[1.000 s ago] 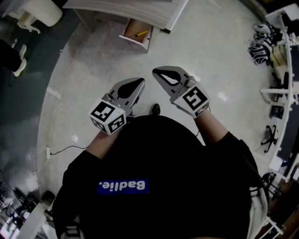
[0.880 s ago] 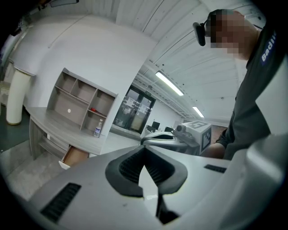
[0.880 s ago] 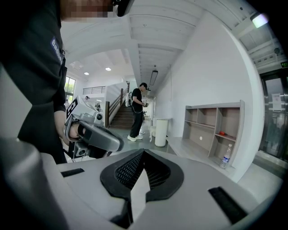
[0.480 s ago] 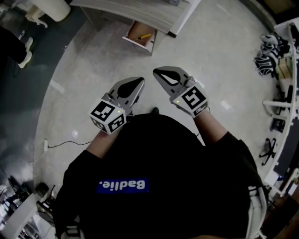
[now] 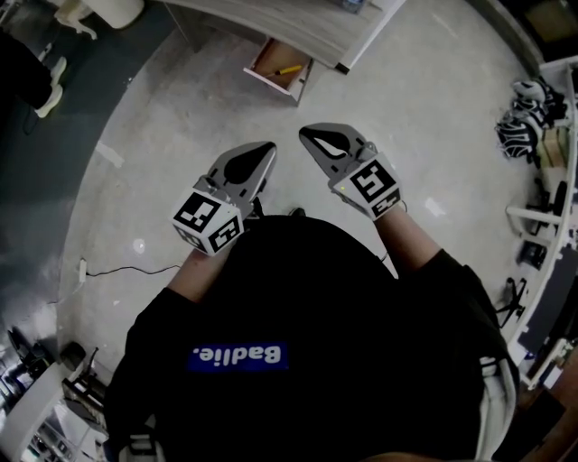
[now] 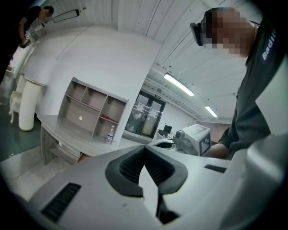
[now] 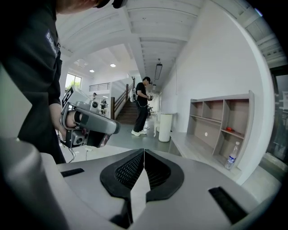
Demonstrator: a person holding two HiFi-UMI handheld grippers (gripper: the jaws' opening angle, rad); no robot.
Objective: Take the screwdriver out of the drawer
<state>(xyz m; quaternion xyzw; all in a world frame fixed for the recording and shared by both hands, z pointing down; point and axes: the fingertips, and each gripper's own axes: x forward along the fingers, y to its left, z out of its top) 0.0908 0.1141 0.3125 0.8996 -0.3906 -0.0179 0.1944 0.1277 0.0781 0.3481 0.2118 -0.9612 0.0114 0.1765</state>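
Note:
The open drawer (image 5: 276, 78) sticks out from under a grey desk (image 5: 289, 24) at the top of the head view. A yellow screwdriver (image 5: 289, 69) lies inside it. Both grippers are held out in front of the person, well short of the drawer, above the floor. My left gripper (image 5: 268, 148) is shut with nothing between its jaws; its dark pads (image 6: 148, 168) meet. Just to its right, my right gripper (image 5: 304, 135) is shut and empty too, its pads (image 7: 143, 170) together. The right gripper's marker cube (image 6: 198, 138) shows in the left gripper view, and the left gripper (image 7: 92, 122) in the right gripper view.
A grey shelf unit (image 6: 92, 110) stands on the desk with a water bottle (image 6: 109, 134) beside it. A white bin (image 7: 164, 126) stands at the desk's end, and a person (image 7: 143, 105) stands beyond it. A cable (image 5: 126, 271) lies on the floor at left. Office chairs and clutter (image 5: 533, 126) line the right edge.
Both grippers have moved a little forward toward the desk and stayed shut. The drawer now sits slightly lower and further right in the head view.

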